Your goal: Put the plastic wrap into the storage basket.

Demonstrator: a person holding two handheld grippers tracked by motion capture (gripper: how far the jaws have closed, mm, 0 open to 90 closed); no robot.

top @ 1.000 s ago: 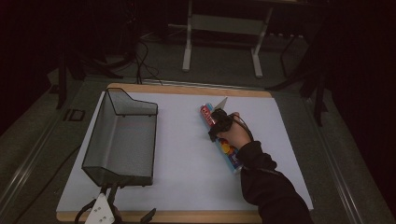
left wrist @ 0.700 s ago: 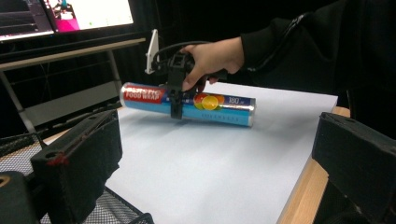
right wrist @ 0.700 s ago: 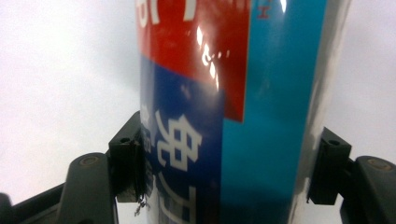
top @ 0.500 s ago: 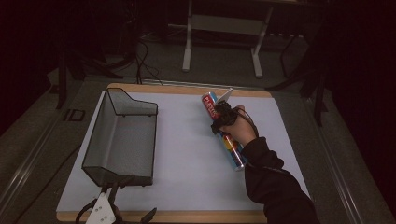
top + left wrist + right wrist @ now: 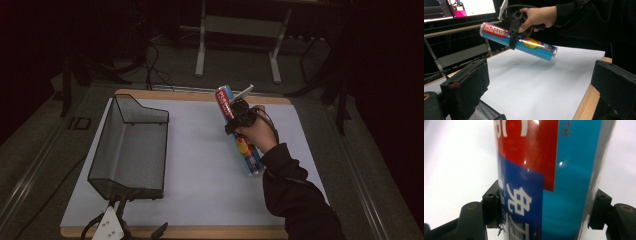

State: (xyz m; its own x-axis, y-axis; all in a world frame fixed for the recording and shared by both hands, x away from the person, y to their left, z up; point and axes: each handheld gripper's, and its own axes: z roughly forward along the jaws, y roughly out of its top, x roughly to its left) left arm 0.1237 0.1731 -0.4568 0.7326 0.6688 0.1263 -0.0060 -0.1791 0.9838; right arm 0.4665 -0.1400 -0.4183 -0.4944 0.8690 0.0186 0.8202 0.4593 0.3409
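Far left of the white sheet (image 5: 200, 170), a black wire-mesh basket (image 5: 131, 147) stands w/ its tall end toward the far edge of the table (image 5: 200, 232), near end low. Just below it, at the table's front edge, the left gripper (image 5: 131, 235) rests low. In the left gripper view its two black jaws stand wide apart, one at bottom left and one at far right, w/ nothing between them but bare white sheet and the wooden table rim; the basket's mesh shows beneath the left-hand jaw.

Centre-right, the right gripper (image 5: 236, 117), held in the person's right hand (image 5: 257, 131), clamps a long tube of plastic food wrap (image 5: 239, 131), teal w/ a red band at one end. In the high view the tube lies along the sheet's right half, red end toward the table's far edge, other end by the black sleeve (image 5: 292, 195). The left gripper view shows the tube (image 5: 524, 45) lifted clear of the sheet, tilted, red end higher, its shadow on the paper below, and the right gripper (image 5: 514, 35) biting across it approx. a third of the way from the red end. In the right gripper view both jaw pads press the tube's (image 5: 549, 177) sides, closed tight on it.
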